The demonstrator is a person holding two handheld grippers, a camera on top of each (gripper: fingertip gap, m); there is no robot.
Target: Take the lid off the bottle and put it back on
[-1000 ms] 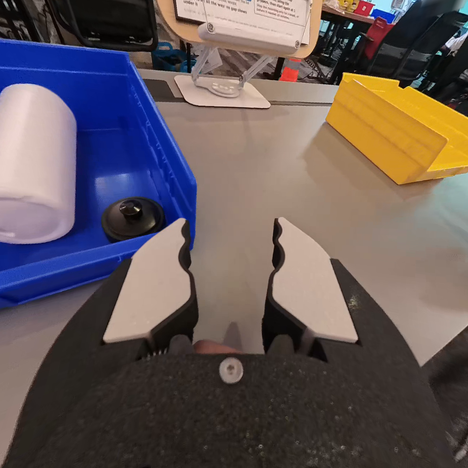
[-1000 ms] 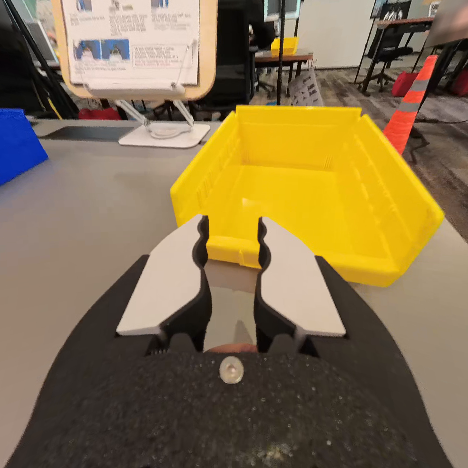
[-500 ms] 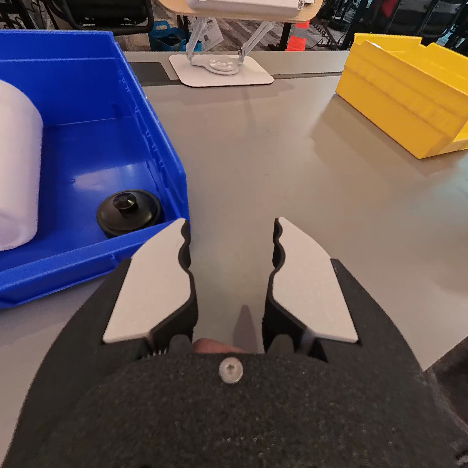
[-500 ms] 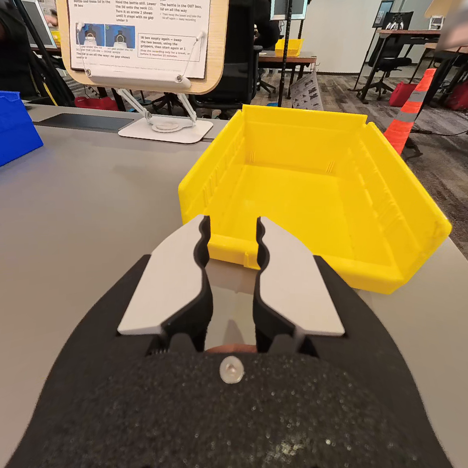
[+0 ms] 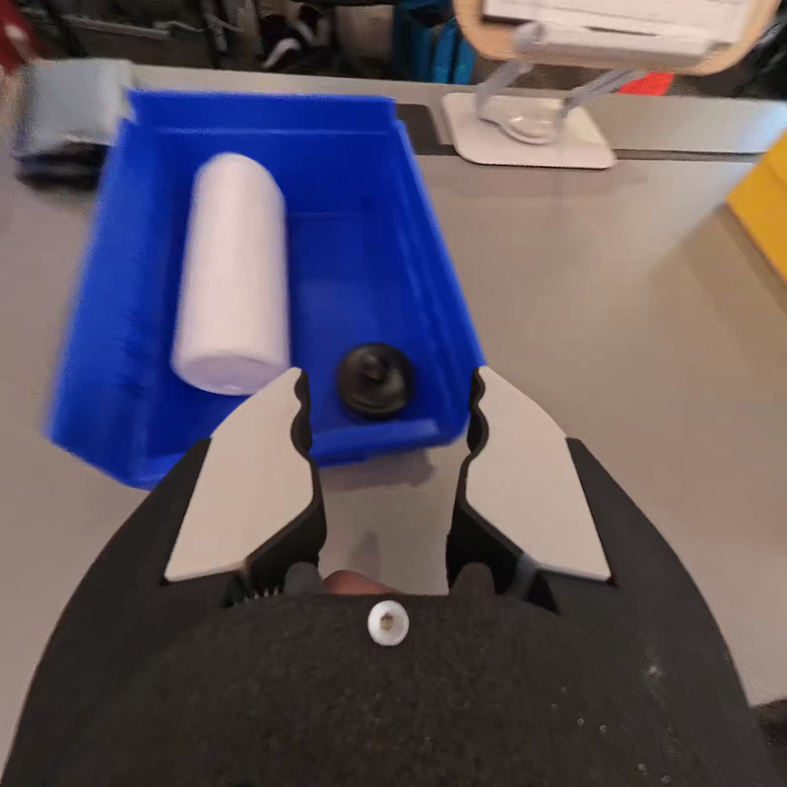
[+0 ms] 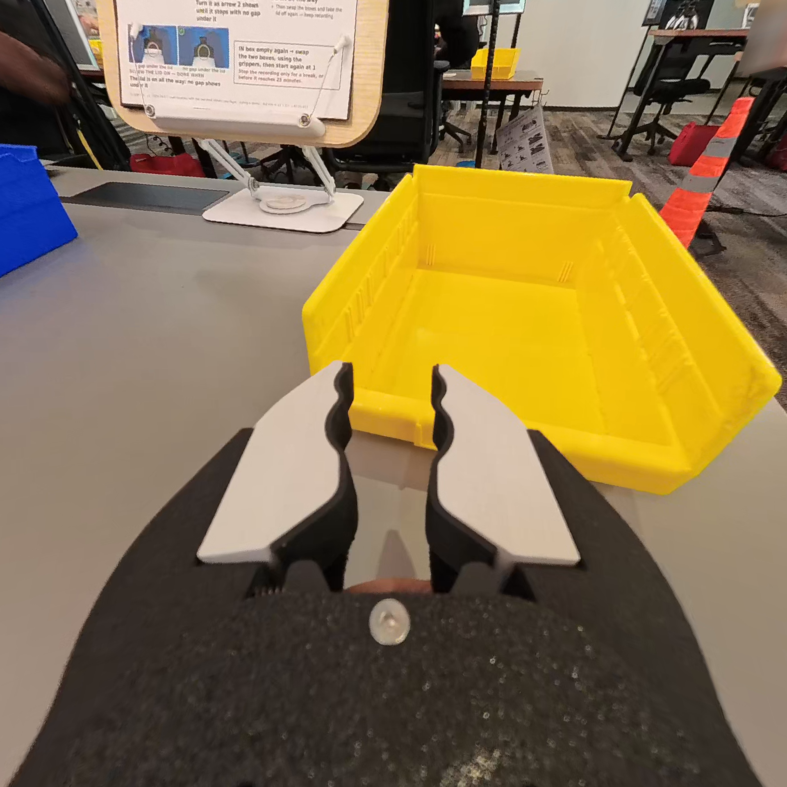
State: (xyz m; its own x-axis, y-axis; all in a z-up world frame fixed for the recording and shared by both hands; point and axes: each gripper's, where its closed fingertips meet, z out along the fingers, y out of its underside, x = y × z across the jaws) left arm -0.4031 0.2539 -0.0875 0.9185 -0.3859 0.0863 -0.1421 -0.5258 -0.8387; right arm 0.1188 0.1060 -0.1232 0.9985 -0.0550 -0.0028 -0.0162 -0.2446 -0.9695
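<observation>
left gripper (image 5: 387, 383) gaped wide, empty — over blue bin (image 5: 409, 170) | right gripper (image 6: 392, 379) part-open, empty — grey table (image 6: 170, 340)

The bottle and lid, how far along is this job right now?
Done: the black lid is already off, lying beside the white bottle on its side in the blue bin. In hand: nothing; the left hand-held gripper is open before the bin, and the right hand-held gripper is open, empty. Left: putting the lid back on.
</observation>
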